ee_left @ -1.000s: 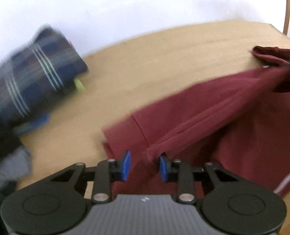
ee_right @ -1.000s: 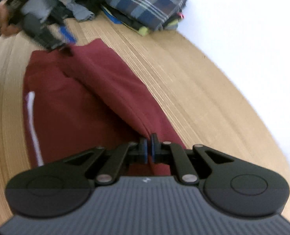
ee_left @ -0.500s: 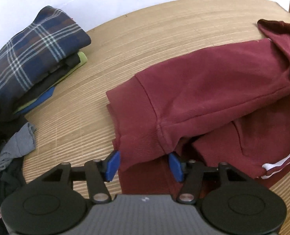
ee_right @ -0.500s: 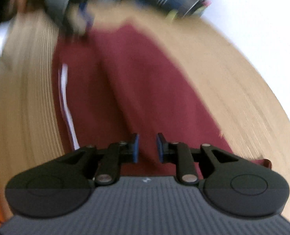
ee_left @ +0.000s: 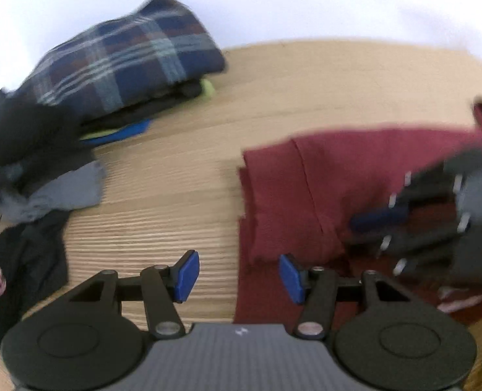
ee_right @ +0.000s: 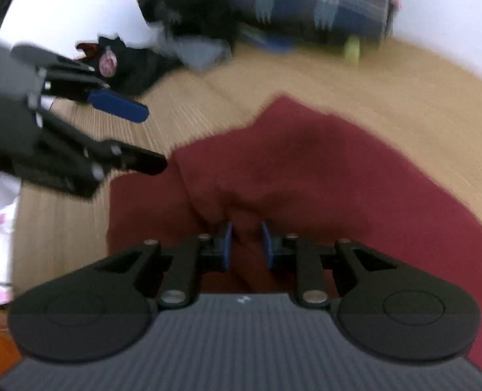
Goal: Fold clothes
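Bare counter (ee_left: 182, 202) separates the maroon garment (ee_left: 322, 176), rumpled at right, from the far-left clothes pile (ee_left: 126, 65). Left tongs (ee_left: 239, 275) gape empty at its edge; right tongs (ee_right: 245, 244), just parted, straddle a fold.

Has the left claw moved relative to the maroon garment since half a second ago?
Yes. The left claw has slid off the maroon garment's edge toward the plaid stack; its jaws stand open over bare table.
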`<control>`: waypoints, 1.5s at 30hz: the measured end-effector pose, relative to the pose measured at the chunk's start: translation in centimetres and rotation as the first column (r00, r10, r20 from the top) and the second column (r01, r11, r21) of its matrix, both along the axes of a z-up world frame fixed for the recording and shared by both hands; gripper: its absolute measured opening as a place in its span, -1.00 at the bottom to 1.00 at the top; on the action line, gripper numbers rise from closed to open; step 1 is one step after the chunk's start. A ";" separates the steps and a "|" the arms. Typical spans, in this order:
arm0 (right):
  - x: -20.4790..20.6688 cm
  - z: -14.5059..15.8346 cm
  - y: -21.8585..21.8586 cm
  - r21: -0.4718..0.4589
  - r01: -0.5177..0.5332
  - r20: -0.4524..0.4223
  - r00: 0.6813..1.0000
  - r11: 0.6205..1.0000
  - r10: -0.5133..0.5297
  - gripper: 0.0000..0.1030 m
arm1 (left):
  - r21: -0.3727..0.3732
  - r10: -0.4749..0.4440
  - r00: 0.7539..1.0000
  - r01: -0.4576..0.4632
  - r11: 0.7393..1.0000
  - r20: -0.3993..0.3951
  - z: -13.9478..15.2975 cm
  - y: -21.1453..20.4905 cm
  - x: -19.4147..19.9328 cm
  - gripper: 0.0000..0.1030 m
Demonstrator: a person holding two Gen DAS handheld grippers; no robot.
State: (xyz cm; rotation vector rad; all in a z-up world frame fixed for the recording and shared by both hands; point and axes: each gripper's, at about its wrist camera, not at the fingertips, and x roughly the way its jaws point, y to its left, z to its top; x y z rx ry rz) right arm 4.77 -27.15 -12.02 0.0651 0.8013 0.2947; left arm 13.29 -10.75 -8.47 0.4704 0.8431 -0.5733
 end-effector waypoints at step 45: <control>-25.9 7.4 -19.4 -0.313 0.579 0.274 0.814 0.753 -0.513 -0.25 | -0.044 -0.298 0.939 0.295 0.955 -0.174 -1.2 -22.3 -20.5 0.20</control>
